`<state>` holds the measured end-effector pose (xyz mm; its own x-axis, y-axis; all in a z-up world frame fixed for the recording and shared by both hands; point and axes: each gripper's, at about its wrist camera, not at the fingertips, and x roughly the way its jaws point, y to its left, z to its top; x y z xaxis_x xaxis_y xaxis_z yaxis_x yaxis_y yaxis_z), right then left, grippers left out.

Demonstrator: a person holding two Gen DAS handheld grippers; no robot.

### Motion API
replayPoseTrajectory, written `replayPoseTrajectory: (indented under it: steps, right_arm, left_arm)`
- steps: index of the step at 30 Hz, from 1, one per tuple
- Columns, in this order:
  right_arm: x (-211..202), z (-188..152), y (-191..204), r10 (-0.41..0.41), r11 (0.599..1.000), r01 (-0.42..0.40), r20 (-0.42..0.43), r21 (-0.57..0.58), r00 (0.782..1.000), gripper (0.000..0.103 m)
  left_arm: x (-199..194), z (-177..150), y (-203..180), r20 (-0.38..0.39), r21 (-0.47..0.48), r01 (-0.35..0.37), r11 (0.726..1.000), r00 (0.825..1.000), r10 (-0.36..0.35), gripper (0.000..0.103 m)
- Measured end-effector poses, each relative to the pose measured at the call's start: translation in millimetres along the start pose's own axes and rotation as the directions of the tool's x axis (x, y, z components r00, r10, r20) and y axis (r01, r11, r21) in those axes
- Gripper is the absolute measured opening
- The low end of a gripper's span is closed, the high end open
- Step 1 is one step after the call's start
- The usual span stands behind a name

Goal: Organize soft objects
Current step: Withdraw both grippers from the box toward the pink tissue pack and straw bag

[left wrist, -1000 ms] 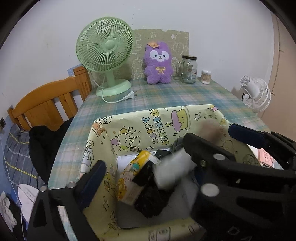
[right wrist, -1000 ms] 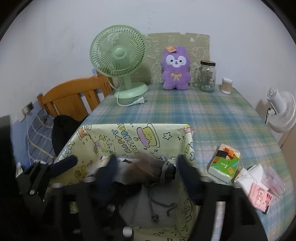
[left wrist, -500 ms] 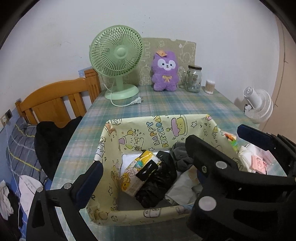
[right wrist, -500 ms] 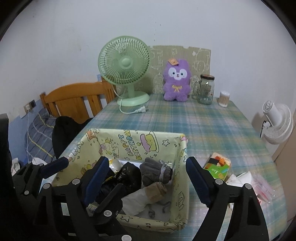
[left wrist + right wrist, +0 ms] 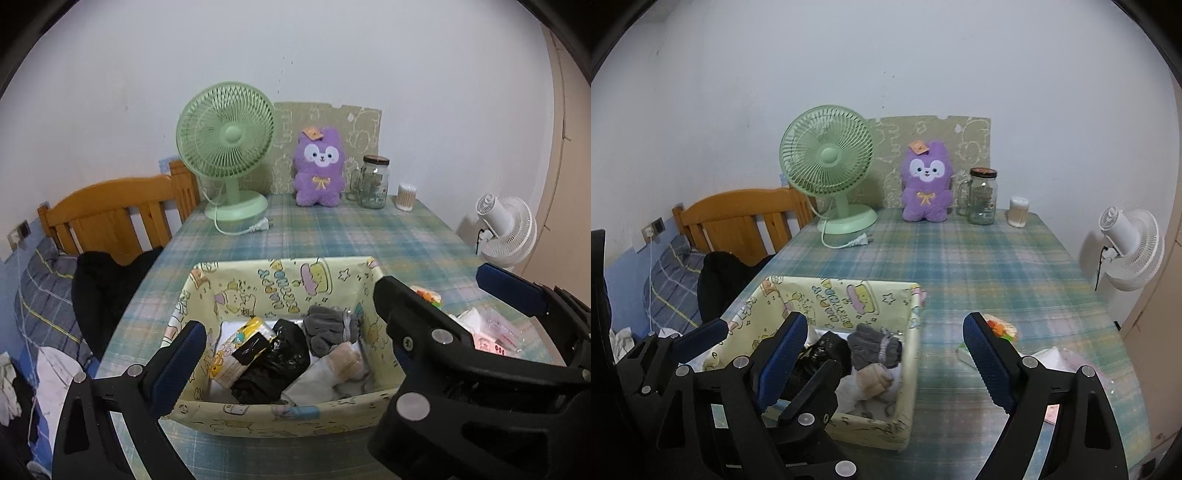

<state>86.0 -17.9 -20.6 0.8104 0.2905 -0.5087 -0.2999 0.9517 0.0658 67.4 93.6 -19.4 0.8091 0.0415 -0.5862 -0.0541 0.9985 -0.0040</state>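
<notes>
Yellow cartoon-print box (image 5: 280, 291) sits on the plaid counter (image 5: 332, 229), near edge, left half. Inside: grey glove (image 5: 330, 326) at back right, black crumpled bag (image 5: 275, 360) in the middle, yellow tissue pack (image 5: 238, 347) at left, beige rolled cloth (image 5: 345, 363) and white cloth (image 5: 314, 378) at front right. All touching, piled loosely. Same box (image 5: 849, 299) in right wrist view, with glove (image 5: 873, 349) and beige roll (image 5: 873, 380) visible.

To the right of the box on the counter: green-orange packet (image 5: 999, 328), white tissue and a pink packet (image 5: 493, 341), partly hidden by fingers.

Back of counter: green fan (image 5: 227, 147), purple plush (image 5: 319, 171), glass jar (image 5: 375, 181), cotton swab tub (image 5: 406, 192). White fan (image 5: 506, 229) off the right edge.

Left gripper (image 5: 282, 332) hovers above the near side of the box, fingers wide apart, nothing held. Right gripper (image 5: 886, 354) is above the box's right wall and the counter beside it, fingers wide apart, nothing held. It crosses the left view on the right.
</notes>
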Motion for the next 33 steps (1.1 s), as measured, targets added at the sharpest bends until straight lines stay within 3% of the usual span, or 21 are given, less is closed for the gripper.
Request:
replayPoseTrajectory:
  steps: [20,33]
  right_arm:
    - [-62.0,7.0,-57.1,-0.033,0.998,0.029,0.090,0.048,0.995,0.089]
    - [-84.4,1.7,-90.5,-0.065,0.996,0.058,0.129,0.061,0.990,0.089]
  left_arm:
    - [-43.0,13.1,-65.6,0.103,0.006,0.011,1.000,0.995,-0.012,0.101]
    - [-48.6,9.4,-99.6,0.107,-0.002,0.035,0.999,0.994,-0.034,0.102]
